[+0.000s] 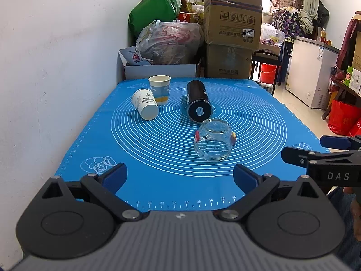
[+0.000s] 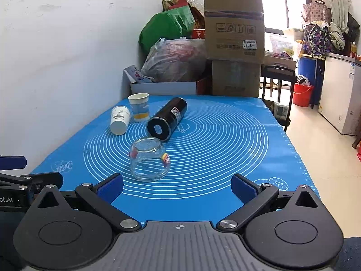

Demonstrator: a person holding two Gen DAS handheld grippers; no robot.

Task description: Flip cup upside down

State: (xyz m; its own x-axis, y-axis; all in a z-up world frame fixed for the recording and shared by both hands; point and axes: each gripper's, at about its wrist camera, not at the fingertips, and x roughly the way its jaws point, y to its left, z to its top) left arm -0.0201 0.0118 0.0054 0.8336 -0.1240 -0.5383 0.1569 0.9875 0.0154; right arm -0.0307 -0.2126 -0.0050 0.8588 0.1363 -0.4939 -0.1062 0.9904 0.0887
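Holding both tools back at the near edge, you have nothing gripped yet: the left hand-held gripper and the right hand-held gripper both stand wide apart and empty over the blue mat on the tabletop. Closest to you sits the glass cup, seemingly already mouth-down near the mat's centre. Just beyond it a black flask lies on its side. Far left, a white paper cup lies tipped over, touching an upright paper cup. That upright one looks like what remains to flip; no approach has begun.
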